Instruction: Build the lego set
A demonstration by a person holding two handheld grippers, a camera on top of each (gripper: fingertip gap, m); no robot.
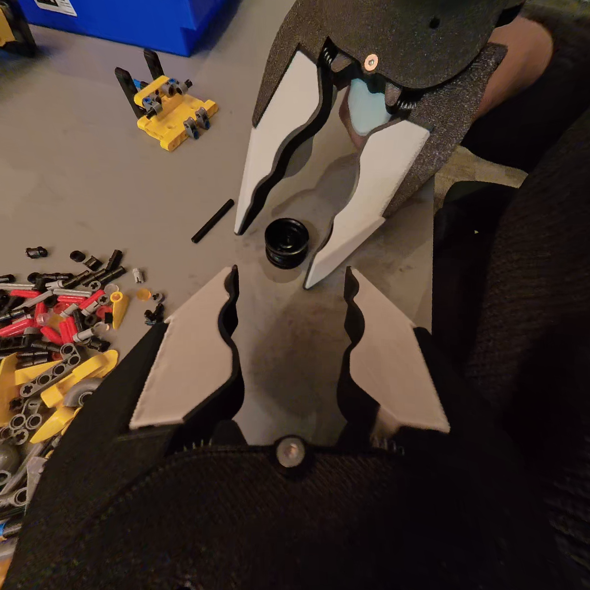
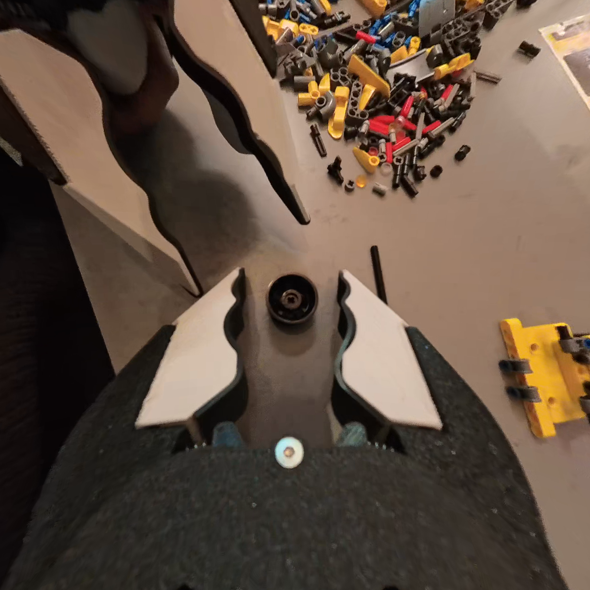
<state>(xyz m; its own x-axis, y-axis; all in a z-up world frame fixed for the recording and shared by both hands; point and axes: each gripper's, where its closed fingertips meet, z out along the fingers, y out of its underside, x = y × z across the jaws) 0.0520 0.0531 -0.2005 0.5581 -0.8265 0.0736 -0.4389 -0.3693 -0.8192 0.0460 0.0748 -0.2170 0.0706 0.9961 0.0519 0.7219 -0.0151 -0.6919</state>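
Note:
A small black wheel hub (image 2: 292, 298) stands on its side on the grey table (image 2: 447, 271). My right gripper (image 2: 291, 272) is open, and its two fingers straddle the hub with a gap on each side. In the left wrist view the right gripper (image 1: 272, 260) comes down from above around the same hub (image 1: 287, 247). My left gripper (image 1: 291, 269) is open and empty, with its tips just short of the hub. It shows in the right wrist view (image 2: 250, 255) at the upper left. A thin black axle (image 1: 213, 221) lies beside the hub.
A pile of small yellow, red, black and grey building parts (image 1: 48, 351) lies to the left and also shows in the right wrist view (image 2: 399, 79). A part-built yellow assembly (image 1: 174, 108) stands farther off. A blue bin (image 1: 127, 22) and a printed booklet (image 2: 571, 54) sit at the edges. Both grippers' tips are close together, under 4 cm apart.

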